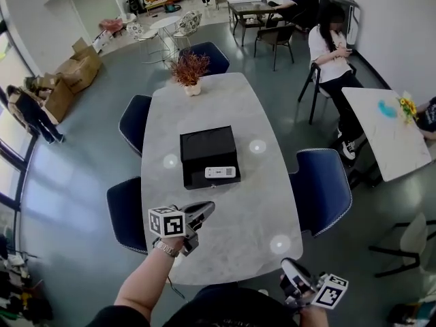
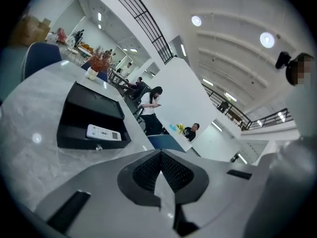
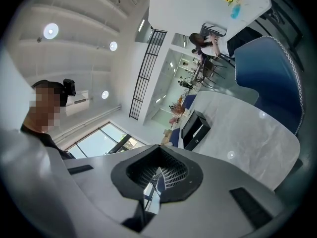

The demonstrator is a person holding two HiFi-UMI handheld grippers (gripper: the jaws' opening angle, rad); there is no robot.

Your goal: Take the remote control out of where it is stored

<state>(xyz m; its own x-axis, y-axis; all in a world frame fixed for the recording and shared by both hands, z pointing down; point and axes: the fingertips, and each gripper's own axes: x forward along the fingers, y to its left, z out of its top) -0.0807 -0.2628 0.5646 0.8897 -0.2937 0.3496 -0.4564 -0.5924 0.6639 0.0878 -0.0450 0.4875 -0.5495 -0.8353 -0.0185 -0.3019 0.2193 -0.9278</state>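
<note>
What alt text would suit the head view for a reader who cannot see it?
A white remote control lies in the open drawer of a black box on a marbled table. Nearer the camera, the left gripper hovers shut over the table; the right gripper is past its near edge.

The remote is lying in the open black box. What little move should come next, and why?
Probably open the left hand-held gripper and move it forward toward the remote control. Its jaws are shut, and it hangs over the near end of the table, apart from the black box. It is also nearer than the right hand-held gripper.
</note>
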